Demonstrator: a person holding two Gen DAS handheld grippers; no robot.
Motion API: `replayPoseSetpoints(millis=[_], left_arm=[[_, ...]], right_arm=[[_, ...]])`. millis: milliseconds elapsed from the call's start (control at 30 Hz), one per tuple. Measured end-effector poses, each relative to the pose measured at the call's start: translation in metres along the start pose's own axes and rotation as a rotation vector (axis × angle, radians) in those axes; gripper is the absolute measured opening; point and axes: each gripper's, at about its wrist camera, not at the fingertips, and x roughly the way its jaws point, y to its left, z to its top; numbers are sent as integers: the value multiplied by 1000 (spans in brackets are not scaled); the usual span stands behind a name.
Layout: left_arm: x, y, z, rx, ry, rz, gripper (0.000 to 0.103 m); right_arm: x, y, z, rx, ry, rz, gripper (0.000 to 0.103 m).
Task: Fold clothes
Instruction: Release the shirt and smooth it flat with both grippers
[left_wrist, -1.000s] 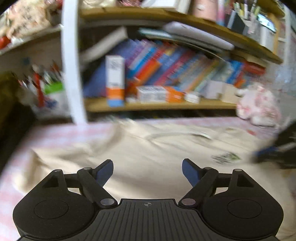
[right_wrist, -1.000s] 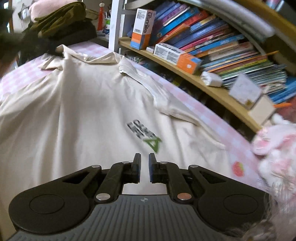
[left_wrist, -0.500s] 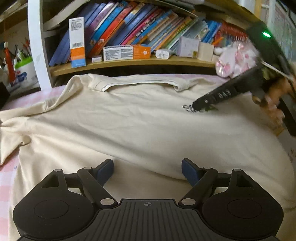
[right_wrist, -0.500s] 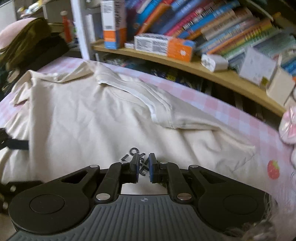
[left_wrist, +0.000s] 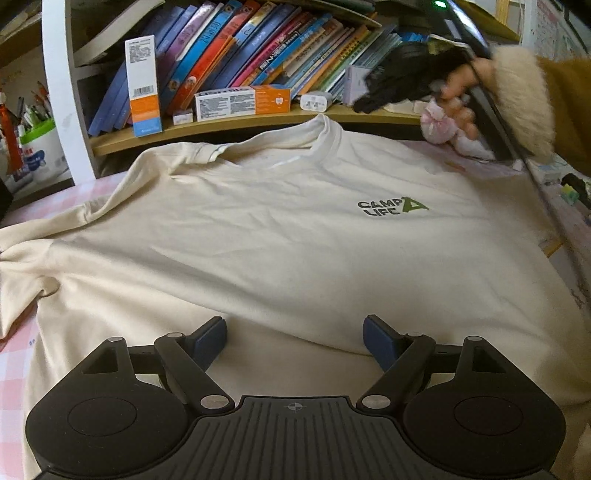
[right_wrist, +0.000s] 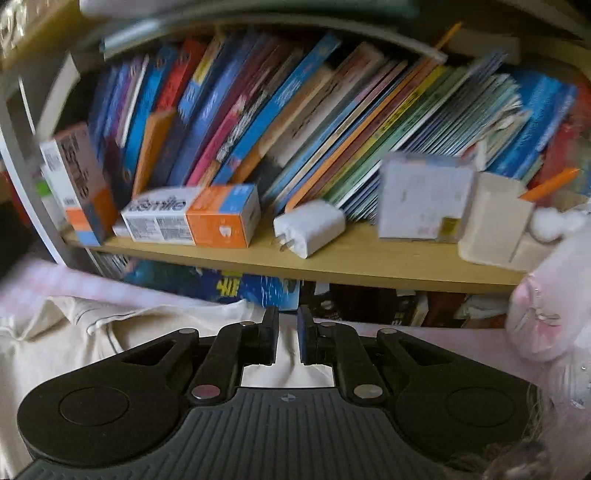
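Observation:
A cream T-shirt (left_wrist: 280, 240) with a "CAMP LIFE" print lies spread face up on the pink checked table, collar toward the bookshelf. My left gripper (left_wrist: 295, 338) is open and empty, low over the shirt's lower part. My right gripper (right_wrist: 287, 334) is shut with nothing visibly between the fingers, raised over the collar end of the shirt (right_wrist: 74, 347) and pointing at the shelf. It also shows in the left wrist view (left_wrist: 402, 83), held high at the top right.
A wooden bookshelf (left_wrist: 236, 122) packed with books stands right behind the table, with toothpaste boxes (right_wrist: 192, 218), a white charger (right_wrist: 308, 227) and small boxes on it. A pink plush toy (right_wrist: 550, 314) lies at the right. A pen holder (left_wrist: 33, 147) stands at the left.
My right gripper has lifted off the shirt's print and swung up toward the bookshelf. My left gripper has stayed open, settling nearer the shirt's lower part.

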Motion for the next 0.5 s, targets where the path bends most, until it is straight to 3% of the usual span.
replayPoseSetpoints(millis=[133,200,300,367,500], left_arm=[[15,21,29,-21,-8,-8,80],[22,31,44,-32,-12,-12,72],[38,50,67,-52,-9,-22,49],[68,75,87,-94,43,-61,28],[120,104,124,-101,98,-111,19]], right_arm=[[-25,-1,-22,21,40,35,9],[-35,7,-35,-16,50,54,9],[-36,18,-47,-82,85,52,9],[-32,21,-53,-100,105,43,9],[-23,17,-64,-87,154,16,9]])
